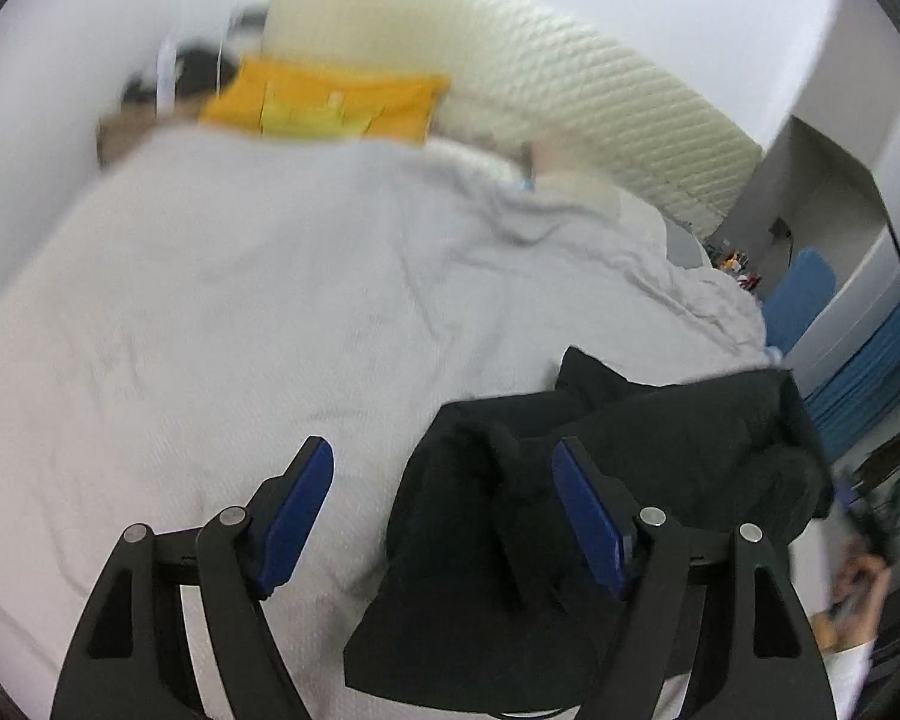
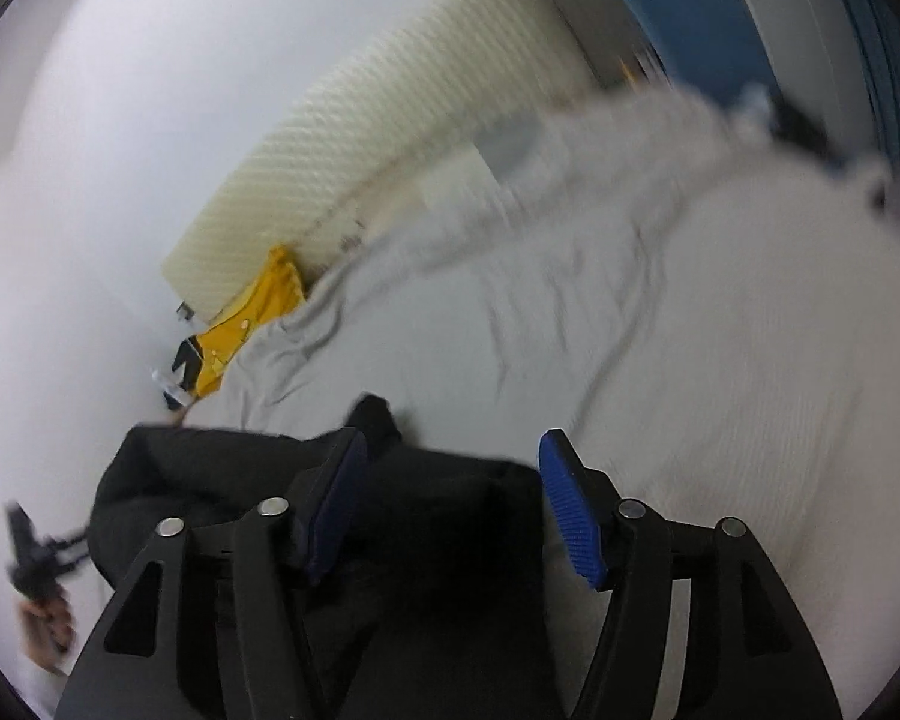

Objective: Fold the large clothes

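On the bed: a big black puffy coat (image 1: 600,480) lies bunched on the soft pale grey bed cover (image 1: 240,300).
Left jaws: my left gripper (image 1: 441,516) is wide open, holding nothing; the coat lies under it.
Right jaws: my right gripper (image 2: 450,504) is wide open too, empty, above the coat.
Far end: a yellow cloth (image 1: 324,102) beside a cream bumpy headboard (image 1: 570,72).

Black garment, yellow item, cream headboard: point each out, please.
black garment (image 1: 660,420), left wrist view, on its upper folded part.
yellow item (image 1: 324,102), left wrist view, on its middle.
cream headboard (image 2: 330,144), right wrist view, on its textured face.
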Demonstrator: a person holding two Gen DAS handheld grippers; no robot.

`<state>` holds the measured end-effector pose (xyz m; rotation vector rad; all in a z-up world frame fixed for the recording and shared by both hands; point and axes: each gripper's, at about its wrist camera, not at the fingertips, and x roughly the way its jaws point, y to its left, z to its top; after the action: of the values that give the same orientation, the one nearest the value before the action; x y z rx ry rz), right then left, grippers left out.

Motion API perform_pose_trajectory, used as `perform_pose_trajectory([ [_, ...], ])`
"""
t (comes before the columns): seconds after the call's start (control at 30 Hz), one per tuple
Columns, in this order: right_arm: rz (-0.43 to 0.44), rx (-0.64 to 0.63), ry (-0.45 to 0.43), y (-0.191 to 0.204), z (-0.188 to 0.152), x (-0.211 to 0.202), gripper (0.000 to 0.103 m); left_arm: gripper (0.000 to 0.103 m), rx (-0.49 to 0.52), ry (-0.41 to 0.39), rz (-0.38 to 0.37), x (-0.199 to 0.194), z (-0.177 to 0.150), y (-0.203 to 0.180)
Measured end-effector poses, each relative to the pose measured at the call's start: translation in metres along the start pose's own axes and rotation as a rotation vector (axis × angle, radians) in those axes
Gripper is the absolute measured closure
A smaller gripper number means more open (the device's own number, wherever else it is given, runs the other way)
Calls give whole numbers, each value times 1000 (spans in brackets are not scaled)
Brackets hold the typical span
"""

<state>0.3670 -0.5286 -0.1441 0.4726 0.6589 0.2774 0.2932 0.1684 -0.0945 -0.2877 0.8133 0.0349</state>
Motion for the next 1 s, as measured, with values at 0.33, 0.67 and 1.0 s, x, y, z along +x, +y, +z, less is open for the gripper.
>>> perform_pose_trajectory([
  [0.33, 45, -307, -125, 113, -70, -33, 30, 27, 241, -47, -62, 7, -69, -127],
  [0.67, 36, -329, 104, 121, -126, 32, 30, 27, 291, 64, -36, 74, -103, -164],
  [1.0, -22, -369, 105, 124, -93, 101, 30, 25, 264, 18, 21, 106, -69, -172],
])
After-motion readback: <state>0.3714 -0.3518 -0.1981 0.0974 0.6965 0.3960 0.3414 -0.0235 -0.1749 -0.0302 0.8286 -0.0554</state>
